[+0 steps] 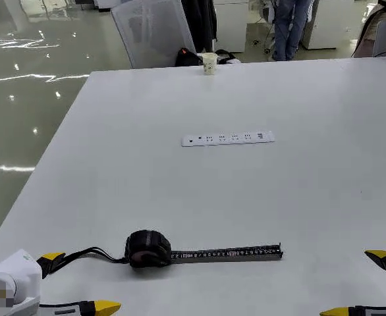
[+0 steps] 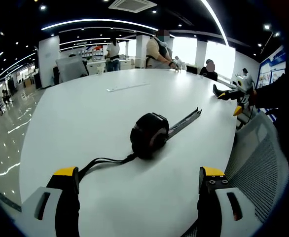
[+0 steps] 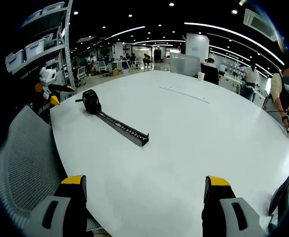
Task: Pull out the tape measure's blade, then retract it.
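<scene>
A black tape measure (image 1: 148,248) lies near the front edge of the white table (image 1: 232,191), with its dark blade (image 1: 226,253) drawn out to the right and a black wrist strap (image 1: 87,253) trailing left. My left gripper (image 1: 81,283) stands open at the bottom left, just behind the strap's end. From the left gripper view the tape measure (image 2: 149,134) lies ahead of the open jaws, untouched. My right gripper (image 1: 371,283) is open at the bottom right, apart from the blade tip. The right gripper view has the tape measure (image 3: 91,101) and blade (image 3: 122,127) ahead to the left.
A white power strip (image 1: 227,138) lies mid-table. A paper cup (image 1: 209,63) stands at the far edge, with a grey chair (image 1: 155,31) behind it. A person (image 1: 292,26) stands in the background. A mesh chair (image 3: 26,163) sits beside the table's near edge.
</scene>
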`<state>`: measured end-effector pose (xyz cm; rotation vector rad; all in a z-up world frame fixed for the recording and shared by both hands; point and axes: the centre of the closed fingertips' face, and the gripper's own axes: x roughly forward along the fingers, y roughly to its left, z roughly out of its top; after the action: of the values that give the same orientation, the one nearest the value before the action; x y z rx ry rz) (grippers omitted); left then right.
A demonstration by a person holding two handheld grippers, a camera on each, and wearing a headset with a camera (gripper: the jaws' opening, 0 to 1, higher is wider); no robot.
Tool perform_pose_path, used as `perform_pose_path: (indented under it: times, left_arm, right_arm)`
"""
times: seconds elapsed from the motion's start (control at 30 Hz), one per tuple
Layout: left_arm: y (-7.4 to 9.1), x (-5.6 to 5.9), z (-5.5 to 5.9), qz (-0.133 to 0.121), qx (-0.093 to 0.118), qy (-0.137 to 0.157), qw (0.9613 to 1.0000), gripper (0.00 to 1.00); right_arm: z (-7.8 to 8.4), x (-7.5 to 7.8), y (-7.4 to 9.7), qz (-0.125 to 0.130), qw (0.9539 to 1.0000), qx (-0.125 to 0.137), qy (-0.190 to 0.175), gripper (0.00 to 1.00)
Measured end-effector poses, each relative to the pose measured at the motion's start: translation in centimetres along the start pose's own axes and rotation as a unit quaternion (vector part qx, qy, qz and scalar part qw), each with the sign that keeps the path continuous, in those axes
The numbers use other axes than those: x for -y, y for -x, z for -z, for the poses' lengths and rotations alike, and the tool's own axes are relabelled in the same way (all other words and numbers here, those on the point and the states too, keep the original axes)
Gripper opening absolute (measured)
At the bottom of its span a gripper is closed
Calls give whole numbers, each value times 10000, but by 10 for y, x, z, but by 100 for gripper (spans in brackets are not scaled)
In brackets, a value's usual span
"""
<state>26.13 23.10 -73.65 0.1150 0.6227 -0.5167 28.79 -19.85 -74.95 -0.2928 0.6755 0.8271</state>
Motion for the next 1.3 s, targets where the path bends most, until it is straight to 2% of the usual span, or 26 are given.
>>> perform_pose_path:
  times: [0.23,0.4,0.63,0.7,0.93,1.03,1.3]
  left_arm:
    - [-1,0,2,20,-41,36,10000,99]
    - [2,-3,-3,5,91,185,9998,99]
    - [-3,-5,-7,51,79,94,9999,99]
    - [-3,-4,-6,80,57,49,9999,99]
    - [-2,-5,3,100,-66,-30,9999,99]
    - [-1,-7,3,49,-56,19,10000,99]
    - [-2,-6,2,103,-26,58,9999,99]
  right_arm:
    - [5,-5,-6,-31,10000,-29,-41,99]
    - [-1,-5,-7,-44,10000,15,-28,99]
    - [1,6,-7,11,10000,-43,7,99]
    - [6,7,-8,10,9998,-161,-64,99]
    - [6,1,1,2,9999,-159,-27,99]
    - [6,2,3,17,9999,-158,-27,99]
    - [4,2,4,0,9998,-200,32,99]
